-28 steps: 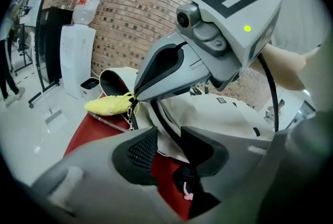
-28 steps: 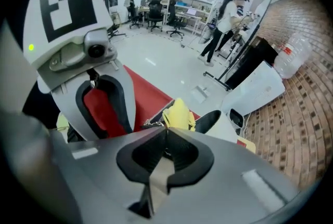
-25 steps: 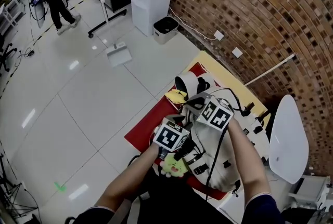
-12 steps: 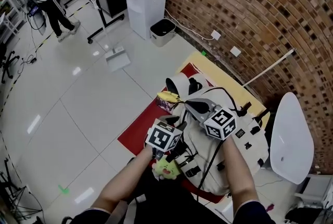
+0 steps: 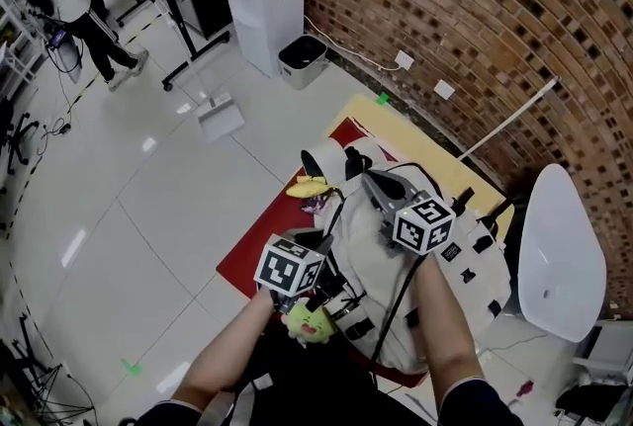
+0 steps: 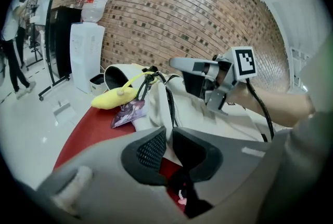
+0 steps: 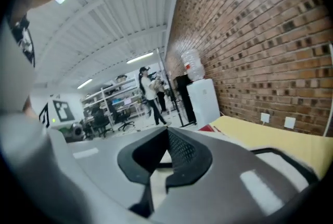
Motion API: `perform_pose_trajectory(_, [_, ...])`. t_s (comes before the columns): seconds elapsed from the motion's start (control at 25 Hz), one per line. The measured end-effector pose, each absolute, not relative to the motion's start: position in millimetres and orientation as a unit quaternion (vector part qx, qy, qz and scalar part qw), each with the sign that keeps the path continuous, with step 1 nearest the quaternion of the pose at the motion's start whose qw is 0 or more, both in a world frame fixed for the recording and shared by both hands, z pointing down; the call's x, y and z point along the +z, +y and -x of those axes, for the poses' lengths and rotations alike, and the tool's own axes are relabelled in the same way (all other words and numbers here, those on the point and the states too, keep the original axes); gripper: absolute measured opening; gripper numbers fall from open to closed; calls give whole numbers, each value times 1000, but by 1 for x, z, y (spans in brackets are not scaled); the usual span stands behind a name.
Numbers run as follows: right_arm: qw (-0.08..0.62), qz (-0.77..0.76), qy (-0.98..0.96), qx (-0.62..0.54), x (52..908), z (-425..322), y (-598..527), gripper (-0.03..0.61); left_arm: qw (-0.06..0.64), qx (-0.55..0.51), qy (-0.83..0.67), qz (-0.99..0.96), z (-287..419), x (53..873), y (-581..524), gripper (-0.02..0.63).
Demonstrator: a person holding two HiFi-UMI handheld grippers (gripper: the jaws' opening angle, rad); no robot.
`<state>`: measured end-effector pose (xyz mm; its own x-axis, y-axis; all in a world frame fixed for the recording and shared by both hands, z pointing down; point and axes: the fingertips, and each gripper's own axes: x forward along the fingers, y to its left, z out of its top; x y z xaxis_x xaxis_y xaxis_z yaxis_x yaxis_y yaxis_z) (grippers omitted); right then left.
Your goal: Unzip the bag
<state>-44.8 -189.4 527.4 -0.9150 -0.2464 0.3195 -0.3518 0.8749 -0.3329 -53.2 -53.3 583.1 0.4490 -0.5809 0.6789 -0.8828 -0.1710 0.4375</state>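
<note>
Cream canvas, lying flat across a red mat (image 5: 272,212) with its top end pointing away from the wearer of the camera: so much for the bag (image 5: 366,256).

Just closed down from wide with the left gripper (image 6: 167,137), at the bag's near edge. Narrowed now to a slit, pinching pale cloth where a black cord (image 6: 170,106) runs in towards the gap. Reads as an anchor, taken so as to keep the cloth from sliding when the zip gets drawn.

Pressed fully together on the right gripper (image 7: 165,141), with nothing thick between the pads. Possibly nipping a thin zip pull, but impossible to make out from so close and blurred a view. Carried a short way over the bag's upper half within the last second, and now pointing out towards the room and the brick wall, not down into the cloth.

No opened zip line to be found from the head view, so hardly begun: holding with one side, about ready to pull with the other.

Hanging off the far end, a yellow plush charm (image 6: 112,98), clear of both tools.
</note>
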Motion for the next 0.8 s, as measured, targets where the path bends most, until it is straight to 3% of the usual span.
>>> perform_pose_trajectory(0.08, [127, -176, -954, 209, 523, 31, -211, 5, 418, 181, -495, -740, 56, 585, -49, 43])
perform_pose_trajectory(0.32, [202, -78, -961, 171, 527, 52, -173, 8, 405, 201, -491, -745, 52, 585, -55, 46])
perform_pose_trajectory(0.4, [215, -47, -959, 180, 529, 62, -159, 97, 405, 202, -488, -746, 52, 585, -55, 48])
perform_pose_trajectory(0.56, [251, 4, -950, 188, 538, 77, -139, 149, 403, 204, -487, -748, 51, 585, -55, 49])
perform_pose_trajectory(0.72, [303, 28, -935, 182, 551, 88, -132, 142, 403, 206, -484, -749, 52, 584, -55, 51])
perform_pose_trajectory(0.8, [328, 39, -928, 173, 556, 86, -129, 104, 404, 207, -482, -750, 53, 584, -53, 52])
